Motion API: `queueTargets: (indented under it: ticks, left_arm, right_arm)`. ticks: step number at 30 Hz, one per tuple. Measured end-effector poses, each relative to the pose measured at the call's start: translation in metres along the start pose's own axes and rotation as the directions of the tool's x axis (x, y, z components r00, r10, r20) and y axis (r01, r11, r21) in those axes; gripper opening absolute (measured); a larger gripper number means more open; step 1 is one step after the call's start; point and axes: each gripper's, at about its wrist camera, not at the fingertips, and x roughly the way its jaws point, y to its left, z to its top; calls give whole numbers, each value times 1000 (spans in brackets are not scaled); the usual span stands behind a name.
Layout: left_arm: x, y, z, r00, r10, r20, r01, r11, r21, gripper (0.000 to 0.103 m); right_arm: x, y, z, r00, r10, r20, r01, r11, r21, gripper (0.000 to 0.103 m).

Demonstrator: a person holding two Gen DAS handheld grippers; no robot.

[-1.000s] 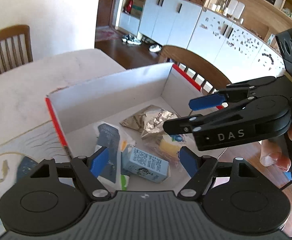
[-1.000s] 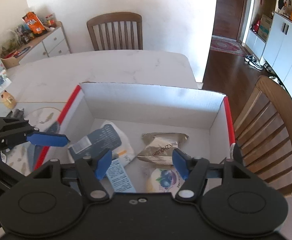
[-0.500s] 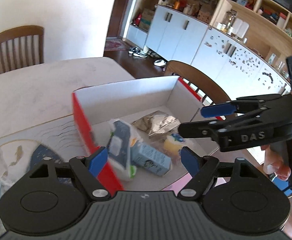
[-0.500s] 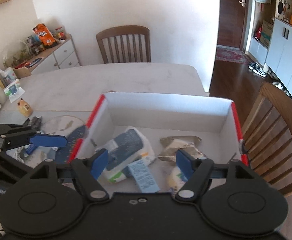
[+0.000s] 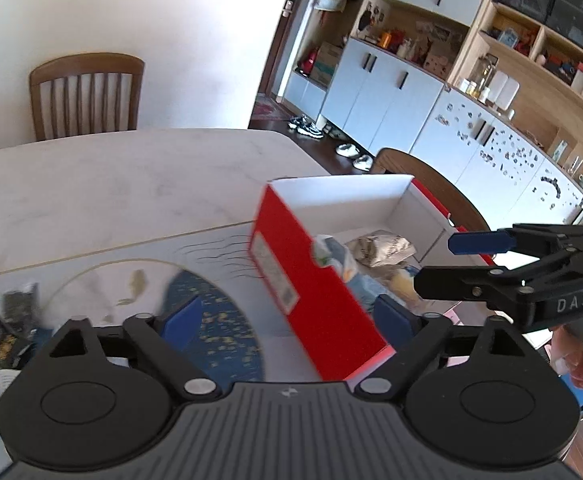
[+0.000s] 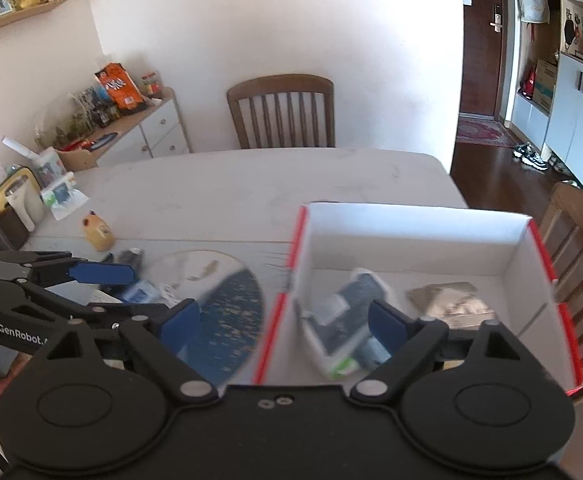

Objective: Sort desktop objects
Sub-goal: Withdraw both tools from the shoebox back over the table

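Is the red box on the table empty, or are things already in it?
Not empty. The red box is open-topped and holds a blue-grey pouch and a crinkled tan packet on its floor.

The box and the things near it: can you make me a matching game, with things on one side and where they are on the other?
Things:
1. crinkly bag
2. yellow bottle
3. orange packet
4. chair

Places:
A. on the sideboard by the wall
B. inside the box
C. behind the far side of the table
D. standing on the table, left of the box

Pairs: 1-B, 2-D, 3-A, 4-C
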Motion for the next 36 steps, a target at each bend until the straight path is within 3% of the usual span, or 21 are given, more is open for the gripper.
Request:
queueTargets:
  ticks: [9,16,28,36]
  left_arm:
    - [-40,61,-10,996,74,54,-74,997,-9,101]
    - [-62,109,-14,977,181,111,-179,984,-21,103]
    - [-63,186,-18,949,298,105,-289,953,-90,103]
    - [-52,221,-14,943,319,93,-310,946,-98,103]
  right_arm:
    - [17,59,-3,1000,-2,18,1,1000,6,93]
    - [44,92,-9,999,-39,4,39,999,20,95]
    - [106,125,-26,990,-133,-41,134,991,17,95]
    - [140,132,-32,983,-162,-82,164,986,22,95]
